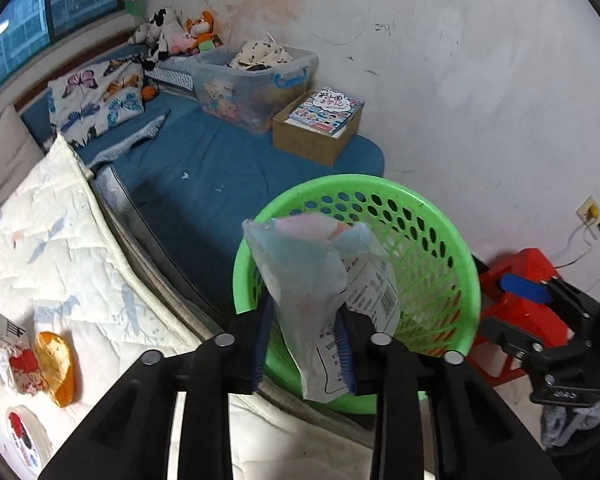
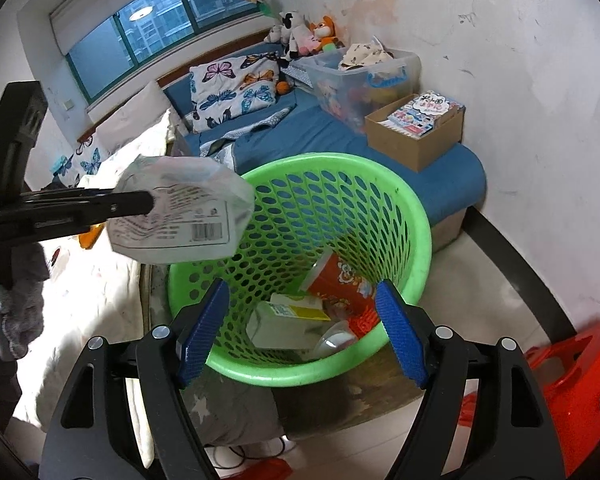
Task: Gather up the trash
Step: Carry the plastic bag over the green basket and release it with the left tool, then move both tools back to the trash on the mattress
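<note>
I see left gripper (image 1: pixel 306 344): black angular plastic arms, round silver pivot screws, ribbed blue pads | right gripper (image 2: pixel 302 332): same black frame, four silver screws, blue cross-hatched pads (image 2: pixel 202 332) | grey knit sleeve (image 2: pixel 4 312) at the left hand

You are in a lived-in home bedroom, probably a child's. A bed with a blue sheet (image 2: pixel 328 132) carries a butterfly-print pillow (image 2: pixel 236 88), stuffed animals (image 2: pixel 304 34) heaped in the corner under the window (image 2: pixel 160 20), a clear storage bin (image 2: pixel 360 76) and a cardboard box of children's books (image 2: pixel 420 128). The white wall (image 1: pixel 480 80) is scuffed and scribbled on.
</note>
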`<state>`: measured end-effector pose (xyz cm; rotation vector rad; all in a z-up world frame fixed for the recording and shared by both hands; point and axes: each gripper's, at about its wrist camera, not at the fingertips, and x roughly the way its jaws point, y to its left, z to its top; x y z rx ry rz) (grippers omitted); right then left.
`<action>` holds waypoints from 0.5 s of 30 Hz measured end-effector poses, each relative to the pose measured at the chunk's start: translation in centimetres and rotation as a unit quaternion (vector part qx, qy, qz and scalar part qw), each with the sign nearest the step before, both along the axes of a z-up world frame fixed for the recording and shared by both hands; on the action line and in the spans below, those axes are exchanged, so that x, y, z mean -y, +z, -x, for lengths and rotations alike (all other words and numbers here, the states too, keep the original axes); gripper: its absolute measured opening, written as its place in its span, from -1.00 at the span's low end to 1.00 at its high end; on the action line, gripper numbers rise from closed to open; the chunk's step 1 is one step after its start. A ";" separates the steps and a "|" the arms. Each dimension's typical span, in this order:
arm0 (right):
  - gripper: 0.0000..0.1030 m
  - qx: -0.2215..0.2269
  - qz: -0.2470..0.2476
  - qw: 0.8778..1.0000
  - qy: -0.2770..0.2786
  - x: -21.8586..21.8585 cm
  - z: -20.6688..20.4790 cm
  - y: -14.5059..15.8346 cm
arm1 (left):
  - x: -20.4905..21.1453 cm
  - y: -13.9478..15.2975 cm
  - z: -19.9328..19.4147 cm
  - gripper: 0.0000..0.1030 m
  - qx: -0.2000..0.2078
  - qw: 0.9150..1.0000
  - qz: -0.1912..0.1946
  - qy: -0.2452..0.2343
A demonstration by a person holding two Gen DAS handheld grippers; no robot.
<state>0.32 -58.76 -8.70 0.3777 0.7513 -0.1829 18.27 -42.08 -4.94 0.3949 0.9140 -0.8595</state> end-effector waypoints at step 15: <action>0.47 0.010 0.000 1.000 0.003 -0.8 0.7 1.0 | -4.0 1.2 0.6 0.01 -0.006 0.999 0.042 0.031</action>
